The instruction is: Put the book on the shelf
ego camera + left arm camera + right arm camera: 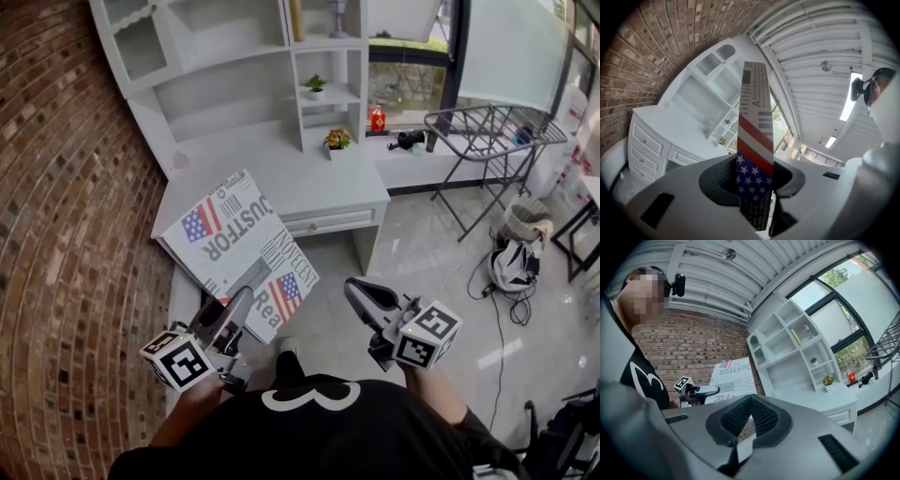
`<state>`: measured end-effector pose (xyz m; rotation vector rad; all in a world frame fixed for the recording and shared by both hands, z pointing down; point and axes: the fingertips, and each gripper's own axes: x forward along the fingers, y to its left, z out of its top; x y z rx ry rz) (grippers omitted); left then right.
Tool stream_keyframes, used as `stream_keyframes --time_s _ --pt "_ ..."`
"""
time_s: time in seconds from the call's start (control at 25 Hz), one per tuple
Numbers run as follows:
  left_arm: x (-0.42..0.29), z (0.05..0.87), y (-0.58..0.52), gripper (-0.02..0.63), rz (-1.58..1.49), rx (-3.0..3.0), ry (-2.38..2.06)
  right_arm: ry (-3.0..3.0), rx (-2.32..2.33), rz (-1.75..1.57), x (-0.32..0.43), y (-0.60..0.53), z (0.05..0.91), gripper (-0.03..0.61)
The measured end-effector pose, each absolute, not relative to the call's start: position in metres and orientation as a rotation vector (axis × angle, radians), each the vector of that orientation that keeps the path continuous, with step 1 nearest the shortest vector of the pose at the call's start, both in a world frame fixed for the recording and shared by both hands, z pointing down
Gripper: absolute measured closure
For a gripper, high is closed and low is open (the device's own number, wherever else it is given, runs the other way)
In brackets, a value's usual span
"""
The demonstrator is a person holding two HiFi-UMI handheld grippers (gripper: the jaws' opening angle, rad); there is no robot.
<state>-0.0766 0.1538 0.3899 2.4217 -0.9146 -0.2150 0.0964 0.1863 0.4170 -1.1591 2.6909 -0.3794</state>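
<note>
The book (239,246) has a newspaper-print cover with American flags. It is held up tilted in front of the white desk (309,183), below the white shelf unit (239,66). My left gripper (242,302) is shut on the book's lower edge. In the left gripper view the book (755,140) stands edge-on between the jaws, and the shelf unit (710,89) is beyond it. My right gripper (354,289) hangs to the right of the book, apart from it, shut on nothing. In the right gripper view the jaws (751,397) meet, with the book (733,375) behind them.
A brick wall (66,216) runs along the left. Small potted plants (336,140) stand on the desk and in a shelf cubby. A metal drying rack (487,131) and bags (517,253) stand on the tiled floor at the right.
</note>
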Motion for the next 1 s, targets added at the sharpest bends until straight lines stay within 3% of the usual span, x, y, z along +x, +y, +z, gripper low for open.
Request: stream_keyframes --time_s 1.0 --pt "-0.174 0.399 -0.14 0.462 -0.267 2.342 -0.946 2.807 -1.165 -0.423 -0.004 -0.118 0.41 0.575"
